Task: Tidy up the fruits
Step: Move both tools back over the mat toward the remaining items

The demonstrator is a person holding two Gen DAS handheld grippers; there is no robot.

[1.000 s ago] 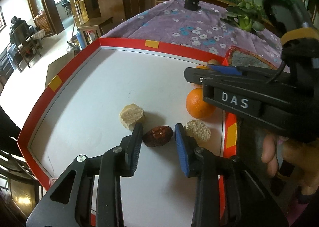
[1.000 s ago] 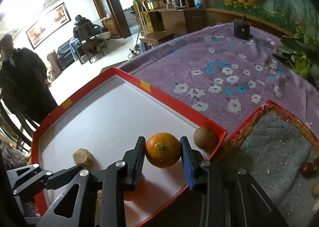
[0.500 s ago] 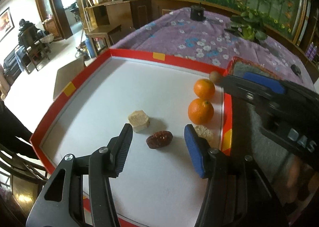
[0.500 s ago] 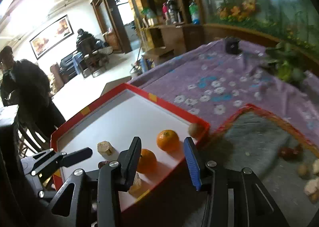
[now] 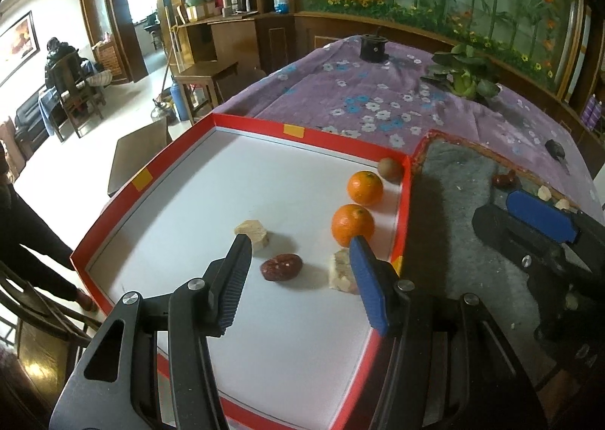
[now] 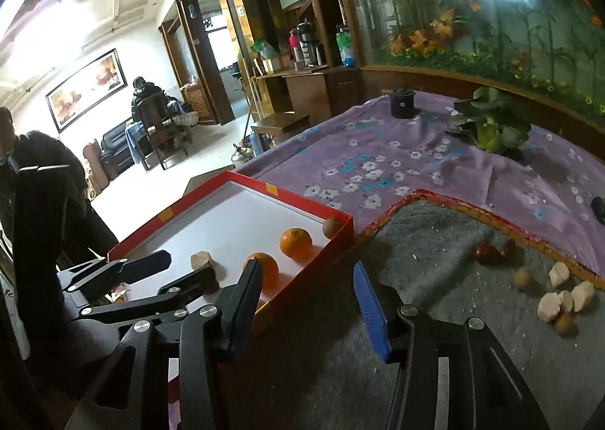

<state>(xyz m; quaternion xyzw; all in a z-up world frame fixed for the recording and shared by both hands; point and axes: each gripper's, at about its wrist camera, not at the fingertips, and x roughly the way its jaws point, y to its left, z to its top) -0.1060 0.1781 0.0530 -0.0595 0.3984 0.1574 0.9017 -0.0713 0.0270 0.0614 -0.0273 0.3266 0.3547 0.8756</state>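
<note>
A red-rimmed white tray point(image 5: 291, 130) holds two oranges point(image 5: 352, 224) point(image 5: 365, 187), a brown round fruit point(image 5: 390, 168), a dark red date point(image 5: 281, 266) and two pale chunks point(image 5: 252, 231) point(image 5: 340, 272). My left gripper point(image 5: 298, 260) is open and empty, raised above the date. My right gripper point(image 6: 308, 286) is open and empty over the grey mat point(image 6: 435, 241), right of the tray point(image 6: 340, 220). The mat holds red dates point(image 6: 487, 252), pale chunks point(image 6: 559, 297) and small brown fruits point(image 6: 523, 277).
A purple flowered cloth point(image 5: 359, 97) covers the table beyond the tray. A green vegetable point(image 6: 491, 127) and a black cup point(image 6: 402, 103) sit on it. A small dark object point(image 6: 599, 207) lies at the right. People stand and sit at the left.
My right gripper let go of the orange in the tray and drew back to the right over the mat. My left gripper opened wider and rose away from the date.
</note>
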